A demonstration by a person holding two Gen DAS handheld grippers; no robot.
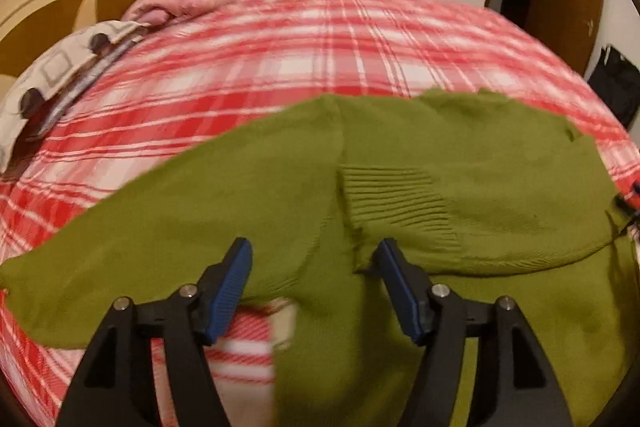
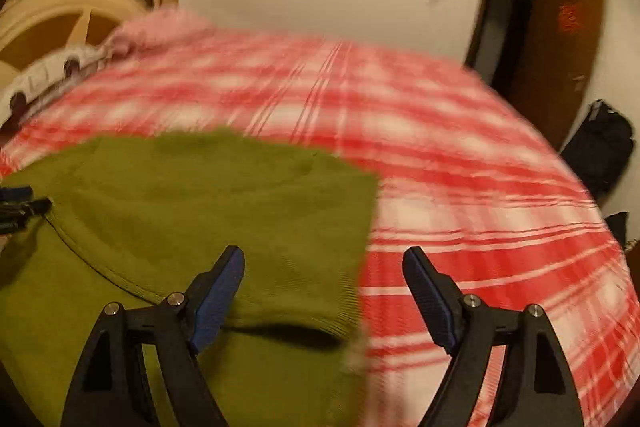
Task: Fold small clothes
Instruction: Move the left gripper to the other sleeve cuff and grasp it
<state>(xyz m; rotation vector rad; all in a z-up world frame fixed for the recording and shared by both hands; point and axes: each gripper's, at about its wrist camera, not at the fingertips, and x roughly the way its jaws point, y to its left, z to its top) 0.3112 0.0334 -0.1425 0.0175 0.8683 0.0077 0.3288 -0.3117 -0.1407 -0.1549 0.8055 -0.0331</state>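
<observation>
Sweater [image 1: 460,163] lies on bedspread [image 1: 280,47] under spread, empty left gripper [image 1: 314,259] and right gripper [image 2: 324,267].

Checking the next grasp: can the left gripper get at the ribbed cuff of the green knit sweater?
Probably yes: the left gripper is open, the ribbed cuff lies on top of the green knit sweater just ahead, nothing covering it.

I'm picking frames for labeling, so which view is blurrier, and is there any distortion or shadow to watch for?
Right wrist view: heavy motion smear across the plaid bedcover and the edge of the green sweater; a dark shadow sits under its folded hem. Left wrist view: sharper, the ribbed cuff reads clearly, only mild blur. Both: warm dim light and fisheye bending with dark corners.
</observation>
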